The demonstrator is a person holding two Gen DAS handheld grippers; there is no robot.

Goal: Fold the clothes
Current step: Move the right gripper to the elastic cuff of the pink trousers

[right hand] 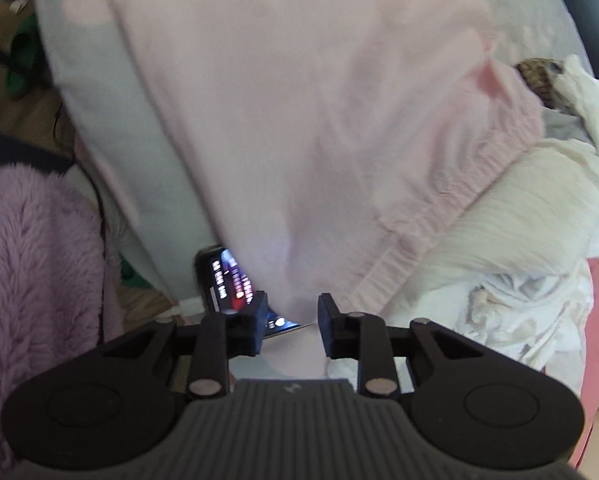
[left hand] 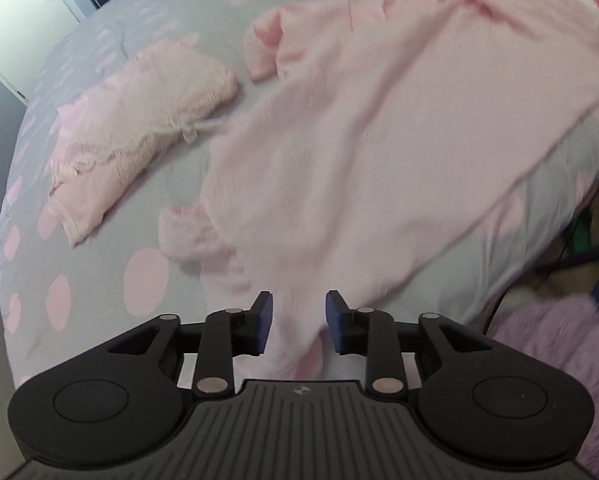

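Pink garment [left hand: 379, 152] lies spread on the dotted bed [left hand: 99, 280]. Left tongs [left hand: 299, 326] and right tongs [right hand: 292, 326] both stand part open over its edge, gripping nothing.

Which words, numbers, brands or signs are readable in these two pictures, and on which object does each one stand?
No text can be read.
Phone screen, under the pink garment: bright lines of characters, too blurred to read.
Left tongs body: small round emblem, no letters.
Right tongs body: small mark, too blurred.
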